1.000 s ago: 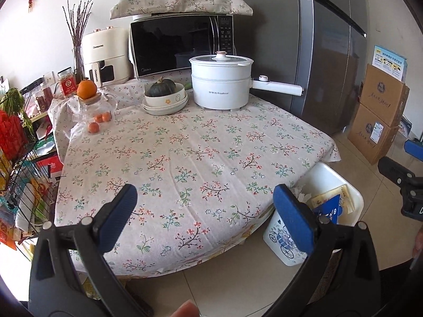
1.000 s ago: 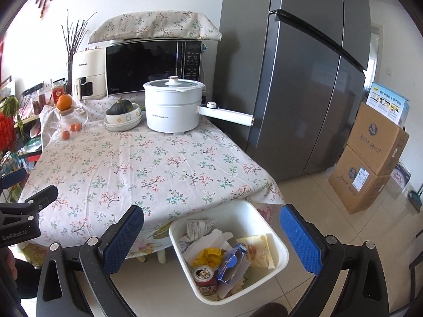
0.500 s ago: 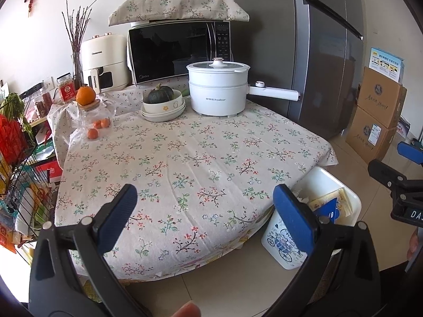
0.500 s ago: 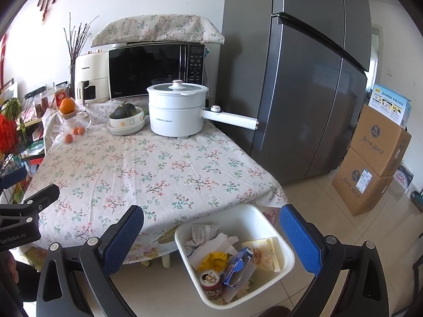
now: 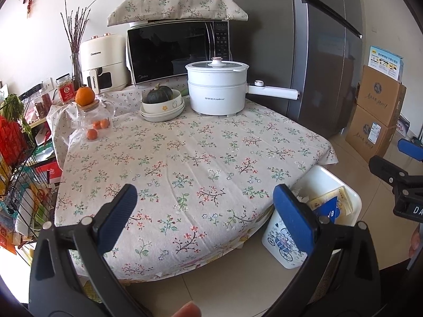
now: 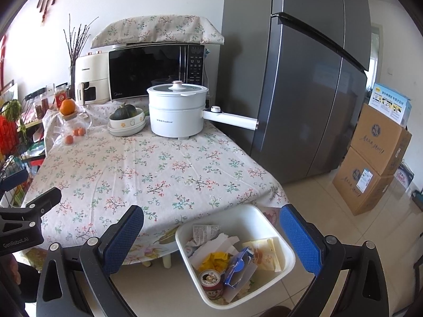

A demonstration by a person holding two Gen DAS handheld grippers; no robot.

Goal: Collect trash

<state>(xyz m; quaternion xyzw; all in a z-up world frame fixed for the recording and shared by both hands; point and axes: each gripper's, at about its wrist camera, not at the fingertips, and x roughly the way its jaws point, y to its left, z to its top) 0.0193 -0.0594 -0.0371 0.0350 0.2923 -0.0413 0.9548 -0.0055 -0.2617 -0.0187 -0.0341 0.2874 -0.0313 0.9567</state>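
Note:
A white trash bin [image 6: 264, 220] stands on the floor at the table's front right corner; it also shows in the left wrist view [image 5: 351, 200]. It holds crumpled paper, a yellow wrapper [image 6: 214, 260], a red can [image 6: 210, 282], a blue carton [image 6: 239, 264] and a snack packet. My right gripper [image 6: 211, 237] is open and empty, above and in front of the bin. My left gripper [image 5: 203, 211] is open and empty, in front of the table's near edge. The flowered tablecloth [image 5: 185, 158] shows no loose trash.
At the table's back stand a white electric pot [image 5: 218, 89], a bowl with a squash [image 5: 161, 103], a glass jar with oranges [image 5: 91, 111], a microwave [image 5: 177, 49] and an air fryer. A grey fridge [image 6: 304, 79] and cardboard boxes [image 6: 375, 158] stand right; a wire rack [image 5: 15, 174] stands left.
Both grippers have drawn back and risen a little, so the table and bin sit lower and slightly farther in view. Both stay open and empty.

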